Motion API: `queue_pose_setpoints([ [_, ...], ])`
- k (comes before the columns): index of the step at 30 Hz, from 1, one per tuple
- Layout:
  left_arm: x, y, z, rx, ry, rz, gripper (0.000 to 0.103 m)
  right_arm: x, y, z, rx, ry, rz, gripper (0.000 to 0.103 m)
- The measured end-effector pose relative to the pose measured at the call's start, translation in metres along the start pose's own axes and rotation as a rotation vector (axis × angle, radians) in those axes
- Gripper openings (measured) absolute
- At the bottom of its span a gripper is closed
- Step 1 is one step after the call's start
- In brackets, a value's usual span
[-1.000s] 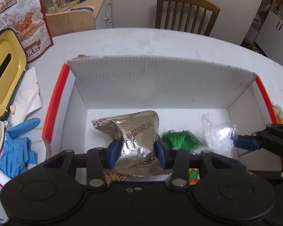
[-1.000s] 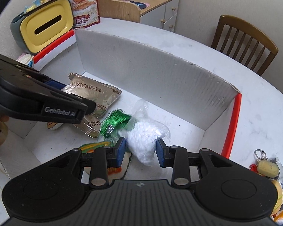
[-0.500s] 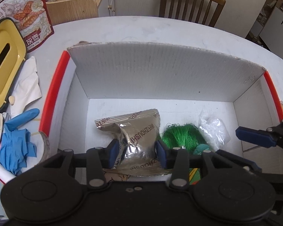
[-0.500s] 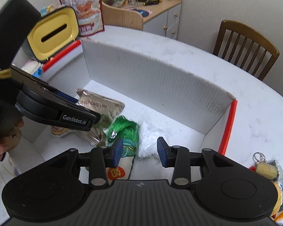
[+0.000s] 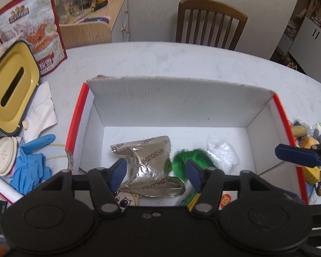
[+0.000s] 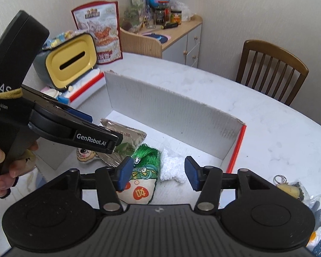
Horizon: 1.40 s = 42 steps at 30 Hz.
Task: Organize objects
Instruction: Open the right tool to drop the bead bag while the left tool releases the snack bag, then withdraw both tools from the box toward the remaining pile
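— Box [image 5: 182,105] contents first: what lies inside the white cardboard carton with red edges on the pale round desk [image 5: 182,60]?

— A silver foil packet [image 5: 147,162] sits at the middle of the floor, a green tassel [image 5: 188,158] just beside it, and a clear bag of white stuff [image 5: 222,152] next to the tassel toward the right wall. A small cushion with a cartoon face [image 6: 86,154] peeks from under the packet, and a pouch with an orange heart [image 6: 139,190] lies at the near edge.

— And the two tools?

— The left tool [image 5: 155,171] hangs above the foil packet with its blue pads spread apart, gripping nothing. The right tool [image 6: 156,171] hovers over the tassel and the white bag, pads likewise wide and empty. A person's hand [image 6: 4,171] grips the left tool's handle.

— What surrounds the box?

— Left of it stand a yellow-lidded tissue holder [image 5: 12,90], a printed snack bag [image 5: 32,32] and a blue glove [image 5: 30,165]. A wooden chair [image 5: 209,23] stands beyond the desk.
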State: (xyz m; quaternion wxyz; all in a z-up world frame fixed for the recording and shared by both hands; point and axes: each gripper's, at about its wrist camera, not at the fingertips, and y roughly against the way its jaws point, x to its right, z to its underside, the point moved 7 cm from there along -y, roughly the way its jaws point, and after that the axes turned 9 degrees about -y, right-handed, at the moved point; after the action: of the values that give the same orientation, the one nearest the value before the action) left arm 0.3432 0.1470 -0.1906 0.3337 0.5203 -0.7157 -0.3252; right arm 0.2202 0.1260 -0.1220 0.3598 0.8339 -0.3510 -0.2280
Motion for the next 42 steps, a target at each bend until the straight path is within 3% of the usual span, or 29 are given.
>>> queue_pose_setpoints([
  [8, 0.013, 0.028, 0.002, 0.052, -0.023, -0.001, 0.066, 0.005, 0.035, 0.0, 0.062, -0.03, -0.012, 0.06],
  [12, 0.017, 0.04, 0.004, 0.07, -0.024, -0.006, 0.075, 0.008, 0.051, 0.003, 0.086, -0.036, -0.019, 0.063],
  [24, 0.039, 0.075, 0.004, 0.139, -0.036, -0.024, 0.088, 0.025, 0.098, 0.012, 0.151, -0.07, -0.066, 0.078],
  [33, 0.074, 0.105, 0.002, 0.194, -0.048, -0.027, 0.101, 0.057, 0.142, 0.023, 0.213, -0.084, -0.096, 0.083],
  [42, 0.121, 0.126, 0.005, 0.236, -0.062, -0.012, 0.102, 0.102, 0.18, 0.052, 0.232, -0.079, -0.101, 0.085],
])
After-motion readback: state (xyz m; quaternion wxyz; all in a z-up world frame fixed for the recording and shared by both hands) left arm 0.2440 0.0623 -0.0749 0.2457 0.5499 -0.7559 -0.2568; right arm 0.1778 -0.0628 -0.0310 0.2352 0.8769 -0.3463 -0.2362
